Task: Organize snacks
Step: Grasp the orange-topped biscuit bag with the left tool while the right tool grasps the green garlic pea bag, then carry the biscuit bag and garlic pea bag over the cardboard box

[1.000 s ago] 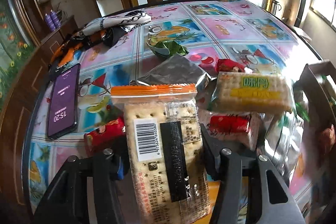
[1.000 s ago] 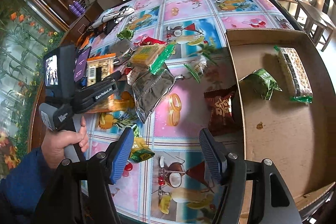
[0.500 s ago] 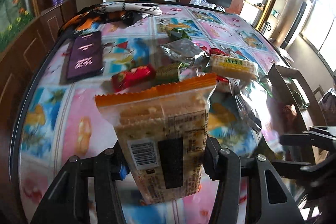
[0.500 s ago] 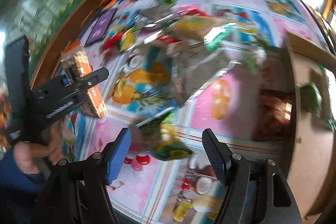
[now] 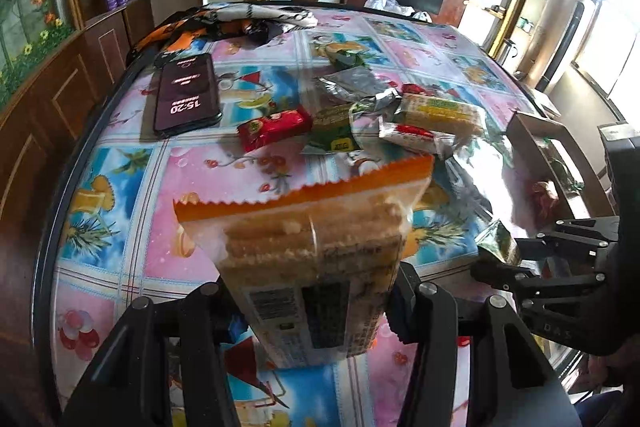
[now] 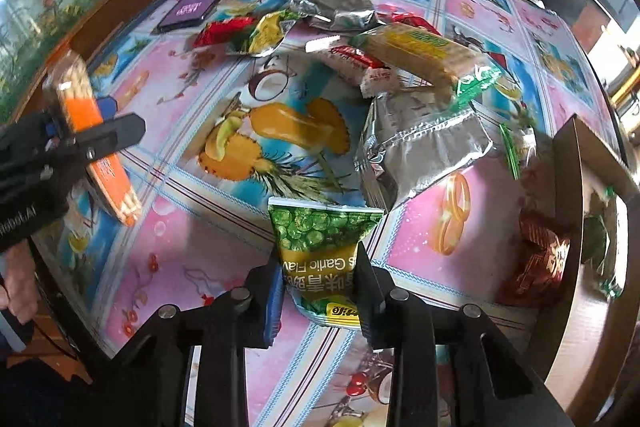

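My left gripper (image 5: pixel 316 303) is shut on a clear cracker pack with an orange edge (image 5: pixel 316 247) and holds it above the tablecloth. The right wrist view shows that same pack (image 6: pixel 80 107) at the left. My right gripper (image 6: pixel 320 287) points down at a green pea packet (image 6: pixel 320 235). Its jaws are closing, with the packet between them and both pads against its sides. Further back lie a silver pack (image 6: pixel 420 147), a long yellow cracker pack (image 6: pixel 416 47) and red bars (image 5: pixel 274 127).
A cardboard box (image 6: pixel 580 155) stands at the table's right edge with a few packets inside. A red-brown packet (image 6: pixel 540 259) leans on its wall. A phone (image 5: pixel 186 99) lies at the far left, with cloth (image 5: pixel 248 15) behind it. A hand (image 6: pixel 18 283) grips the left tool.
The left gripper has carried the cracker pack off the pile toward the near left. The right gripper has dropped over the green pea packet and its jaws have drawn in on it.
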Demonstrator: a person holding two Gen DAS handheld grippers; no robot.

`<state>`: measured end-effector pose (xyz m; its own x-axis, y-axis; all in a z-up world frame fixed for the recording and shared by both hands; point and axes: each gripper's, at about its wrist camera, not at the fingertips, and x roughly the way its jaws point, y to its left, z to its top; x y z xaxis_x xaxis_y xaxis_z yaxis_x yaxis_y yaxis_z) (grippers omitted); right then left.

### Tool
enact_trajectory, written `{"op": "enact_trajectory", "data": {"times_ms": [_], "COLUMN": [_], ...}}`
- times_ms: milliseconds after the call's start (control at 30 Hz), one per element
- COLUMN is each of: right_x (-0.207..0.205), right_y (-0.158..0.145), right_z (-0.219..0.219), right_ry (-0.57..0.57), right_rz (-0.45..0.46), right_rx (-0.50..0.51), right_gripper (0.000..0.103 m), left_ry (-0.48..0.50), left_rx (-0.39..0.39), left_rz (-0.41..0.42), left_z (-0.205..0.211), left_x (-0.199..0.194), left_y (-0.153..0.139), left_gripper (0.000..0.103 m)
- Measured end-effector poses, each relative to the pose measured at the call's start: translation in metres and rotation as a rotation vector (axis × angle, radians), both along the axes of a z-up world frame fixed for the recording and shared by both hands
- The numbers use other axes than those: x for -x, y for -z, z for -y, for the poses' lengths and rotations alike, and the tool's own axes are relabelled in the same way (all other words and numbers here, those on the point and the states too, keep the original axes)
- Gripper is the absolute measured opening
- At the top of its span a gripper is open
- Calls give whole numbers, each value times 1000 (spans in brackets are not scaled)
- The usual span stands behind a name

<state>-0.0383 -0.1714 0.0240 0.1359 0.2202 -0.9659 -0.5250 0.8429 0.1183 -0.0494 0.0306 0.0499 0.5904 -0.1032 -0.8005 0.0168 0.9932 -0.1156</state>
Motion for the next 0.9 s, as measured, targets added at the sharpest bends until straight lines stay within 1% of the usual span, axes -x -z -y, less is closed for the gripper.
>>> {"op": "enact_trajectory", "data": {"times_ms": [200, 267, 467, 700, 900], "right_x": [1, -2, -4, -3, -2], "right_y": [-13, -19, -36, -53, -61], "right_z": [8, 15, 32, 56, 81], "right_ry": [34, 57, 91, 130, 169], "right_rz": [17, 21, 48, 71, 74], "right_rx": [-48, -82, -133, -166, -184], "right_gripper": [33, 33, 33, 33, 33], "left_ry": [34, 47, 89, 124, 152], "left_rx": [1, -1, -17, -32, -45], "left_rz": [13, 19, 33, 52, 61], "left_z": [15, 22, 44, 67, 88], "left_x": [-2, -3, -6, -7, -8], "left_y": [-7, -9, -17, -26, -31], "left_gripper": [52, 52, 52, 52, 52]}}
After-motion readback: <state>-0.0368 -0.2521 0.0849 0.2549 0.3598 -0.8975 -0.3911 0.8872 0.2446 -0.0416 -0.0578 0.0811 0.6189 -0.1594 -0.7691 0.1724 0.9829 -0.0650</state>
